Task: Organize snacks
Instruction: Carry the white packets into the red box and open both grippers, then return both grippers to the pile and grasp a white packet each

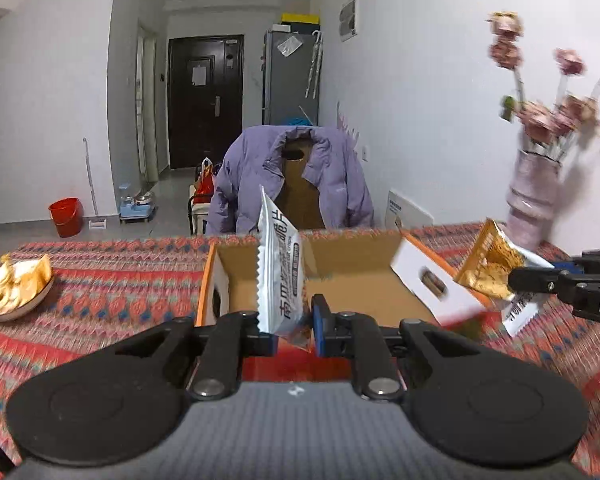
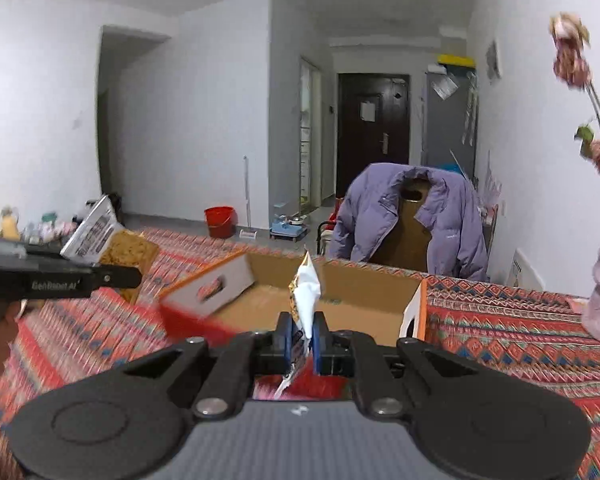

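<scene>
My left gripper (image 1: 294, 330) is shut on the lower end of a white snack packet (image 1: 278, 264), which stands upright in front of the open cardboard box (image 1: 352, 280). In the right wrist view the same gripper (image 2: 136, 276) comes in from the left with that packet (image 2: 94, 236). My right gripper (image 2: 302, 340) is shut on a gold and white snack packet (image 2: 306, 292), seen edge-on just before the box (image 2: 340, 296). The left wrist view shows the right gripper (image 1: 514, 280) and its packet (image 1: 490, 268) right of the box. Both packets hang above the patterned tablecloth.
A plate of snacks (image 1: 16, 286) sits at the table's left. A pink vase with dried flowers (image 1: 532, 196) stands at the right near the wall. The box's white side flaps (image 1: 432, 280) splay outward. A chair draped with a purple jacket (image 2: 412, 220) stands behind the table.
</scene>
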`<action>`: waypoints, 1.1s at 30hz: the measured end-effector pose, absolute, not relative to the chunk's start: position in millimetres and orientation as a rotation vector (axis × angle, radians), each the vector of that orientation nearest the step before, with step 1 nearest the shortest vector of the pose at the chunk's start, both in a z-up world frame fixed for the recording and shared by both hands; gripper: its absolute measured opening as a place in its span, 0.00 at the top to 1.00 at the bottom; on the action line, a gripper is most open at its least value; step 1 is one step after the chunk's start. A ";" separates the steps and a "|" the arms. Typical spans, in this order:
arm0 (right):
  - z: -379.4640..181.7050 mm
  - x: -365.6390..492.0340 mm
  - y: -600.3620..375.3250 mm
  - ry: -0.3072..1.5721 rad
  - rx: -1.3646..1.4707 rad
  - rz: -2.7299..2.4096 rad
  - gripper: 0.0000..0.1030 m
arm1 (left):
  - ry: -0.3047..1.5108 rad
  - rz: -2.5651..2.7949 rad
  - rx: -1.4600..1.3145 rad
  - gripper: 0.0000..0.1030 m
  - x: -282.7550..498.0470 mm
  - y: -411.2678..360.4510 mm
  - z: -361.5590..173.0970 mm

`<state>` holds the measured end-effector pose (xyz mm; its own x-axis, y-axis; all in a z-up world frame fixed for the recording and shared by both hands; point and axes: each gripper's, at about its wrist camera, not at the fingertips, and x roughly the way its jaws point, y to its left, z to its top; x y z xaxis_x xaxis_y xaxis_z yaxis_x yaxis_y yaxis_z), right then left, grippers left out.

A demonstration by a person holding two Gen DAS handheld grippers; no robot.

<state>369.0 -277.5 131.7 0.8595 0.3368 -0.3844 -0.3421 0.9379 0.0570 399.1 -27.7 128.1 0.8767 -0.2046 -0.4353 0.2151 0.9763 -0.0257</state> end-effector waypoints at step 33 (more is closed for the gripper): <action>152.9 519.8 -283.4 0.519 -0.038 0.158 0.18 | 0.550 -0.199 -0.009 0.19 497.2 18.7 157.4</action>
